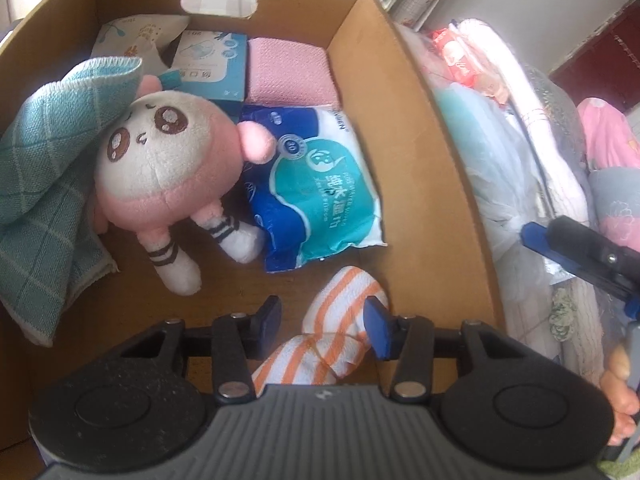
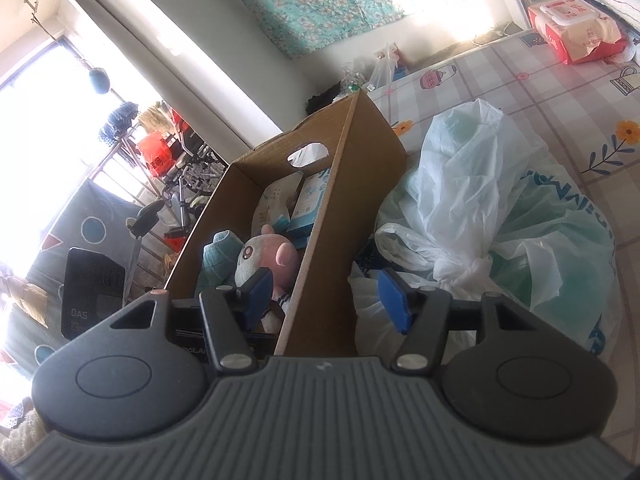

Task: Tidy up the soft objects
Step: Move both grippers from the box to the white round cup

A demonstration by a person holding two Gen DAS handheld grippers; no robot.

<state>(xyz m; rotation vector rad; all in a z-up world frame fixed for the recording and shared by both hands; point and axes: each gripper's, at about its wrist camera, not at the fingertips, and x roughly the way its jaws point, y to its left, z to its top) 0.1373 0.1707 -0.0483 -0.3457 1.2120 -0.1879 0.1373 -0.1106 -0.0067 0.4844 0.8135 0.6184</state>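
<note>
An open cardboard box point(image 1: 400, 140) holds a pink and white plush toy point(image 1: 168, 160), a teal checked towel point(image 1: 48, 168), a blue and teal wipes pack point(image 1: 320, 196), a pink folded cloth point(image 1: 288, 72) and a blue carton point(image 1: 212, 64). My left gripper point(image 1: 324, 316) points down into the box's near end. An orange-striped white cloth point(image 1: 340, 300) lies between its fingers. The blue pad touches the cloth, the other finger stands apart from it, so the jaws are open. My right gripper point(image 2: 326, 300) hangs open and empty over the box's point(image 2: 360, 152) near right wall.
White and pale green plastic bags point(image 2: 480, 200) are heaped right of the box on a patterned tablecloth point(image 2: 560, 92). A red wipes pack point(image 2: 576, 28) lies at the far right. A drying rack and a dark speaker point(image 2: 92, 292) stand left of the box.
</note>
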